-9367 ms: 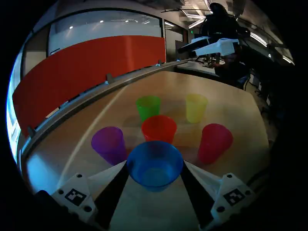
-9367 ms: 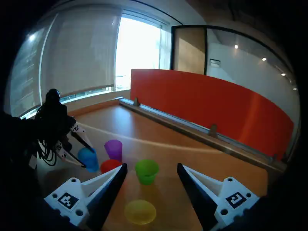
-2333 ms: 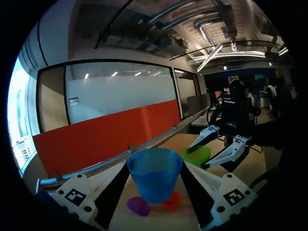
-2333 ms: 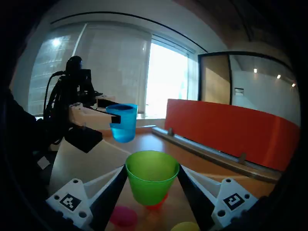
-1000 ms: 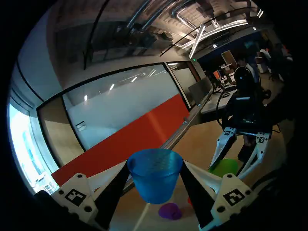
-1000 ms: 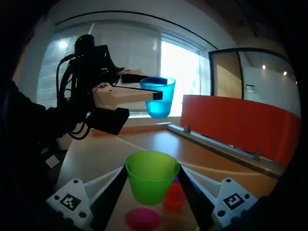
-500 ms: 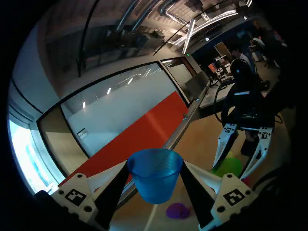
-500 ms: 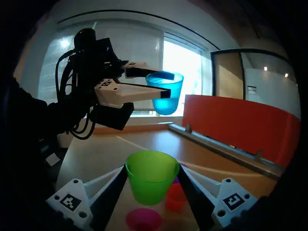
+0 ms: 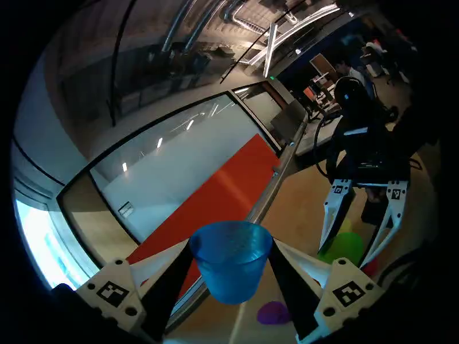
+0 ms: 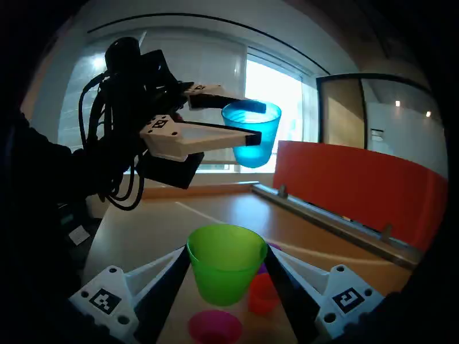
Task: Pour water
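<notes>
Right gripper view, translucent blue cup [image 10: 251,135] aloft, green cup [image 10: 225,264] below

Blue cup [image 10: 251,140] higher, nearer green cup [image 10: 225,266]

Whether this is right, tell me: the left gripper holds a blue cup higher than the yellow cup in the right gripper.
Wrong colour: the right gripper view shows the right gripper holding a green cup, not yellow. The rest stands: the left gripper holds the blue cup higher than it.
</notes>
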The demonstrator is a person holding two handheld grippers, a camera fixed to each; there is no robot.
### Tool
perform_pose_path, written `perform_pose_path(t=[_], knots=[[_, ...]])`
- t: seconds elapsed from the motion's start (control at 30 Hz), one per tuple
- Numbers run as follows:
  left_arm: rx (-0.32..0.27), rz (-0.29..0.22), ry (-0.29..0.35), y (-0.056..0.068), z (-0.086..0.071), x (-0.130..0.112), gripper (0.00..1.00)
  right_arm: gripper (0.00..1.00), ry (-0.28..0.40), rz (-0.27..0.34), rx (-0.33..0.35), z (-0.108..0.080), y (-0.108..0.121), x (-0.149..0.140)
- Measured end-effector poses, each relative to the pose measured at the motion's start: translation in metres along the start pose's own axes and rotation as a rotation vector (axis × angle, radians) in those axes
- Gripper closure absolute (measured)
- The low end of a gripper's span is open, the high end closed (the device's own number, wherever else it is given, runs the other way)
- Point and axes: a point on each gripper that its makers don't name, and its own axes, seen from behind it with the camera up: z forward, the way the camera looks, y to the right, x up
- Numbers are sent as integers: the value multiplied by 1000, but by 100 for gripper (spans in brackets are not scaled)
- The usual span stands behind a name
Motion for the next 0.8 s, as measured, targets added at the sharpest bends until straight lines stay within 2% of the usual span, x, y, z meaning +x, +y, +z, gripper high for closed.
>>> perform_pose_path(t=[0.47,0.8], knots=[[0,86,10,8,2,7,12,8,0,-7,-3,4,2,2],[4,137,11,8,5,11,12,8,2,-5,-9,2,5,0]])
